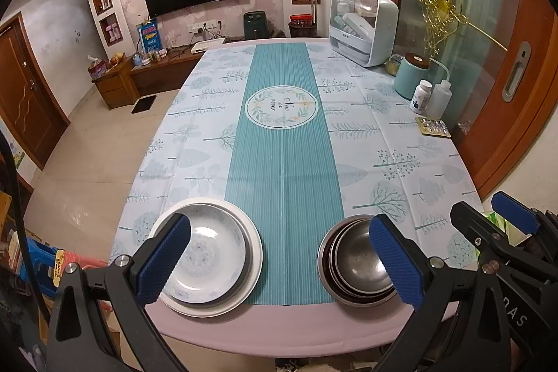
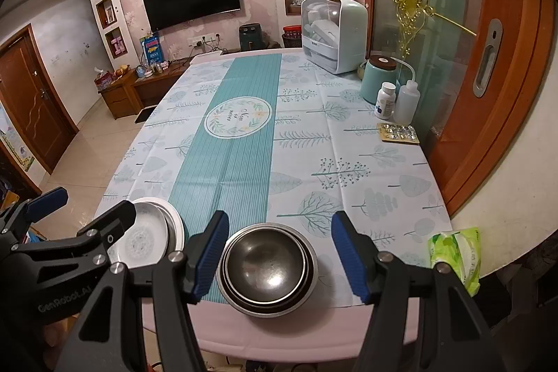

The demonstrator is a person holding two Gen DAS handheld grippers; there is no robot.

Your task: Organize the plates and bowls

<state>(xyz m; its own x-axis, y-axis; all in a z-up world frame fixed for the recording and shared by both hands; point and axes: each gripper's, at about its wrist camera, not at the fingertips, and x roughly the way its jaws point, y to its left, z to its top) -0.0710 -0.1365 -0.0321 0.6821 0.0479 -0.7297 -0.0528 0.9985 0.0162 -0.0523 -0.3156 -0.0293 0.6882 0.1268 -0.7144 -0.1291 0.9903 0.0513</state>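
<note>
A stack of white plates with a pale blue pattern sits at the table's near edge on the left. A stack of nested steel bowls stands to its right. My left gripper hovers open above the near edge, one blue pad over the plates and the other over the bowls. In the right wrist view the bowls lie between the spread pads of my right gripper, which is open and touches nothing. The plates show at the left, partly behind the left gripper.
A tree-print cloth with a teal runner covers the table. Along the right edge stand a dish cabinet, a teal canister, two bottles and a blister pack. A green tissue pack lies at the near right.
</note>
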